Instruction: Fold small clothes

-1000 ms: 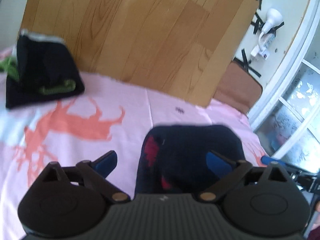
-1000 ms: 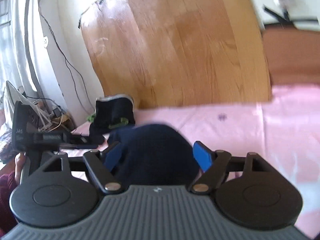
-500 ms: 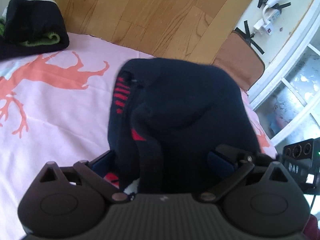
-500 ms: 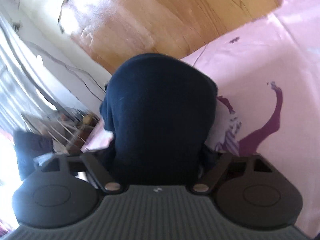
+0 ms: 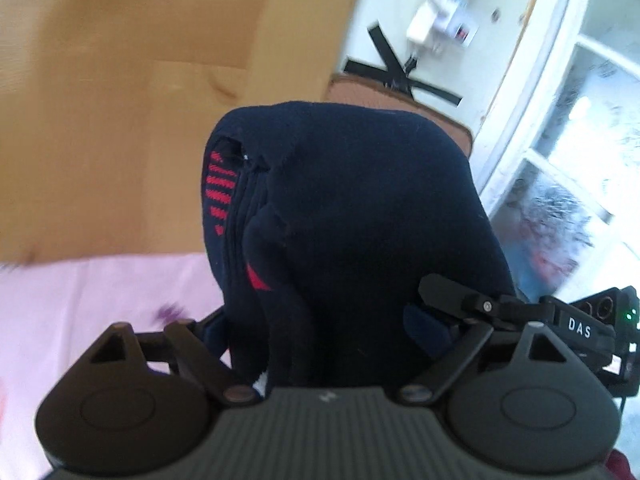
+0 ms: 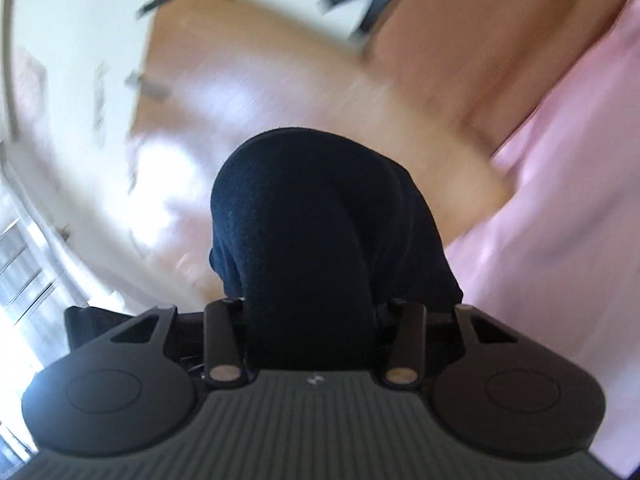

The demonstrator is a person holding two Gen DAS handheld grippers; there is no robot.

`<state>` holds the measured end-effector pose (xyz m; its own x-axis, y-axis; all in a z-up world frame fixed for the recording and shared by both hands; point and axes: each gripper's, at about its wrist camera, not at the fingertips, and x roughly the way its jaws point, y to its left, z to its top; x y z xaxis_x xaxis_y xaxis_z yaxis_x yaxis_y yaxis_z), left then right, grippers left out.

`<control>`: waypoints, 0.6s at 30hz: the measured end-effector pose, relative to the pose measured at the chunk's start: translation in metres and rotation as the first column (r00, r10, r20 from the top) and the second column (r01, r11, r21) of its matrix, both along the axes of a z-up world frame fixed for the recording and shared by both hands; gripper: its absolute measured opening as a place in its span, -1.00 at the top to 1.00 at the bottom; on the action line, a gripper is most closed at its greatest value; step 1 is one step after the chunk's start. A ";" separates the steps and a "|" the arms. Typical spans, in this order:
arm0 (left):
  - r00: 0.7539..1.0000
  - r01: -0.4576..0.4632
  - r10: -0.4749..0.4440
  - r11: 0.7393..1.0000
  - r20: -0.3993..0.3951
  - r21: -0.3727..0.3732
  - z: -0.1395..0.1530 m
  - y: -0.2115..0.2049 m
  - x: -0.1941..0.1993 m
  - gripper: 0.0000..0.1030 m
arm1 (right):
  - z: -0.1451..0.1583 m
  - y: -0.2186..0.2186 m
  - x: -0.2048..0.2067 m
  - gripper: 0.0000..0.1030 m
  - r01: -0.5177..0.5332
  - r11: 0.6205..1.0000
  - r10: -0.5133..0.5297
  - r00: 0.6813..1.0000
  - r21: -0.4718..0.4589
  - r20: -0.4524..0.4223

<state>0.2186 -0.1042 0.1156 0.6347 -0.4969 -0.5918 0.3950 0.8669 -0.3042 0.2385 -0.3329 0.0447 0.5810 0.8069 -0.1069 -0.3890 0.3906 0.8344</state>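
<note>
A small navy garment with red stripes (image 5: 352, 216) hangs bunched between the fingers of my left gripper (image 5: 320, 320), lifted above the pink sheet (image 5: 80, 304). The left jaws stand fairly wide with cloth filling the gap. The same navy garment (image 6: 320, 232) fills the middle of the right wrist view, where my right gripper (image 6: 312, 320) is shut on it. Both sets of fingertips are hidden by the cloth. The right wrist view is blurred by motion.
A wooden board (image 5: 120, 100) leans against the wall behind the bed. A white wall with black tape and a plug (image 5: 436, 20) is at the upper right, with a window frame (image 5: 532, 92) beside it. A black device marked DAS (image 5: 580, 328) sits at the right.
Both grippers have closed on the navy garment and lifted it off the pink sheet. Both views have tilted up toward the board and wall. The folded dark pile has left the view.
</note>
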 end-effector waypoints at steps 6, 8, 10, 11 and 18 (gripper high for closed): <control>0.997 -0.026 0.030 0.998 -0.069 0.063 -0.057 -0.065 0.074 -0.75 | -0.042 -0.044 0.060 0.07 0.158 0.986 -0.164 0.979 -0.058 -0.122; 0.992 -0.044 0.050 0.997 -0.115 0.057 -0.079 -0.075 0.085 -0.88 | -0.051 -0.046 0.070 0.03 0.201 0.966 -0.233 0.952 -0.165 -0.200; 0.993 -0.067 0.067 0.998 -0.095 0.009 -0.087 -0.075 0.078 -0.99 | -0.048 -0.048 0.068 -0.08 0.232 0.946 -0.276 0.944 -0.226 -0.183; 0.994 -0.066 0.066 0.998 -0.088 0.010 -0.087 -0.078 0.075 -0.99 | -0.045 -0.048 0.066 -0.19 0.241 0.940 -0.286 0.943 -0.243 -0.172; 0.983 -0.185 0.185 0.978 0.008 0.097 -0.061 -0.059 0.014 -0.94 | -0.014 -0.032 0.025 -0.50 0.430 0.799 -0.432 0.897 -0.420 0.098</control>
